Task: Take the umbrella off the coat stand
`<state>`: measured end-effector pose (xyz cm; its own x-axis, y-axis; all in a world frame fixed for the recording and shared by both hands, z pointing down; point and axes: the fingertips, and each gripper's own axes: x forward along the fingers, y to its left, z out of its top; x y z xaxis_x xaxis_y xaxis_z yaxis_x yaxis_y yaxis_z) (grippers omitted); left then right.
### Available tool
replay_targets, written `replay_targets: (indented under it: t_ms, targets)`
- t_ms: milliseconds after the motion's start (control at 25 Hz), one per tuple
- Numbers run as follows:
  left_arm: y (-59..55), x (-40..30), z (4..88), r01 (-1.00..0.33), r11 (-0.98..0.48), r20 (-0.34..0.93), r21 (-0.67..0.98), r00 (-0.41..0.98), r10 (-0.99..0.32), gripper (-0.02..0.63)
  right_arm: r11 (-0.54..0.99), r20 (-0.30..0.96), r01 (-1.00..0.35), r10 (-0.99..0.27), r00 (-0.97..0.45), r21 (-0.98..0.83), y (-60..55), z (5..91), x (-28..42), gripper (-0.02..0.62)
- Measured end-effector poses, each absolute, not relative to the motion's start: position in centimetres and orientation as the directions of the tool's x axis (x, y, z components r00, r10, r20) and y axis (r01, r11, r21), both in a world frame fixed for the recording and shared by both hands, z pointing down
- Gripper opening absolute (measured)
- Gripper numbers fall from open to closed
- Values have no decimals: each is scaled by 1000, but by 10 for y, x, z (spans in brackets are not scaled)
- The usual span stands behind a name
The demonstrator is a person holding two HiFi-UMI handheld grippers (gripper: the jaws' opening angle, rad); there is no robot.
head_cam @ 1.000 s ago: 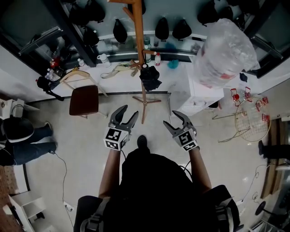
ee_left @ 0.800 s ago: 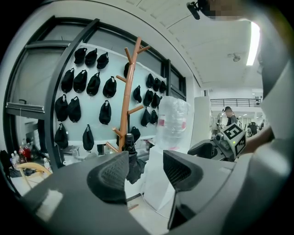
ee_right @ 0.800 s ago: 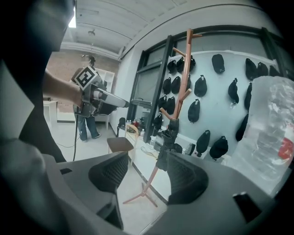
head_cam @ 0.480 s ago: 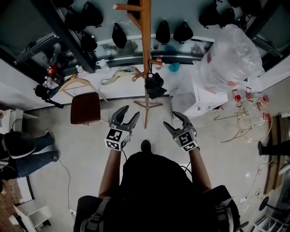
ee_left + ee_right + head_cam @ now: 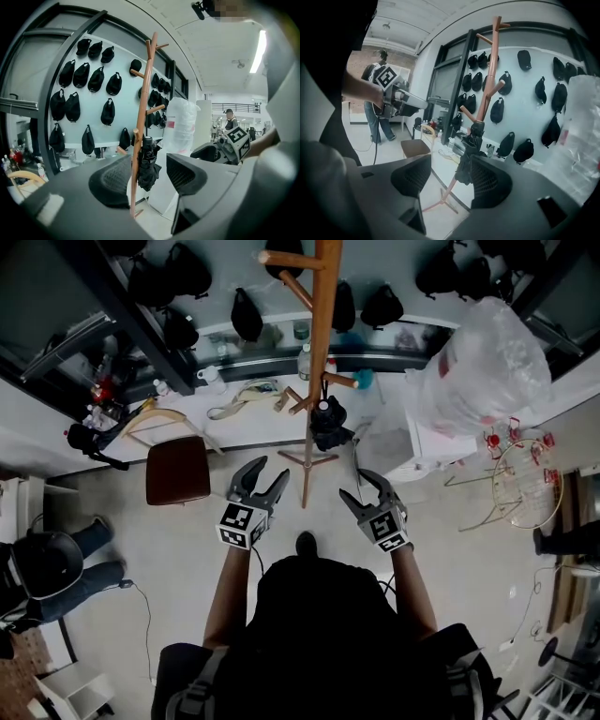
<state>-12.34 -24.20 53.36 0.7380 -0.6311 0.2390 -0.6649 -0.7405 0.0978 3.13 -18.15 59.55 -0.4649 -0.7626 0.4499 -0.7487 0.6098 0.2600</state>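
umbrella (image 5: pixel 330 423): black, folded, hangs from a low peg of the coat stand (image 5: pixel 321 343), close against the pole, handle end up.
left gripper (image 5: pixel 266 474): jaws apart, empty, short of the stand.
right gripper (image 5: pixel 362 487): jaws apart, empty, also short.
handling: probably light. The canopy fabric is soft and slack and would bunch under the pads. The core is stiff.
grasp point: the firm handle end near the peg, then lift it clear. The stand may tip.
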Motion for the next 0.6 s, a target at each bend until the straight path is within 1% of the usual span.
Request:
replay_targets:
  t_ms: [320,600]
  targets:
    - [-253,-132,540,-656,-748,239,106,746,-621,233,584,462,-771,-774,-434,254,-188,601,33,258]
    - [-255,-141,541,-666,-737,239,118,739,-630,233,604,455,-754,-765,-456,260,-202,597,20,256]
